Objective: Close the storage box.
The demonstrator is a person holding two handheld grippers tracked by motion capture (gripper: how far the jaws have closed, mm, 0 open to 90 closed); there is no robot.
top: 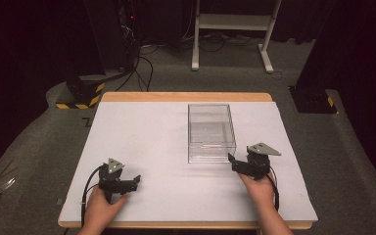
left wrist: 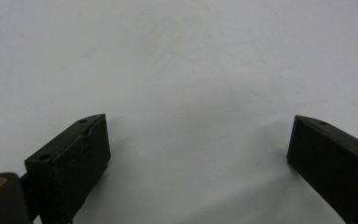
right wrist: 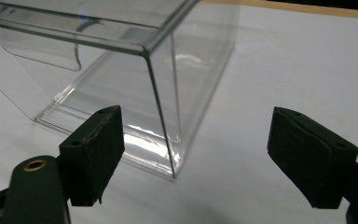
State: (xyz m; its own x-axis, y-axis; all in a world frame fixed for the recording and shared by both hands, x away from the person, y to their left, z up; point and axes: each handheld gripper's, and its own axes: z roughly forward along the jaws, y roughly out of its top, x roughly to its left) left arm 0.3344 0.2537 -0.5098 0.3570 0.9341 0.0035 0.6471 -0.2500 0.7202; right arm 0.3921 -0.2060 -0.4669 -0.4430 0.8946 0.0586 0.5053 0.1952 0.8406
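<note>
We bring the right gripper (top: 233, 162) to the near right corner of the clear plastic box (top: 210, 131).

The box stands upright on the white table cover (top: 147, 142), a little right of the middle and toward the far side. In the right gripper view our jaws stand apart and hold nothing; the box corner (right wrist: 161, 107) rises between them, and the pads do not press on it. Our left gripper (top: 136, 181) rests at the near left, well apart from the box, its jaws released wide over the bare cover.
</note>
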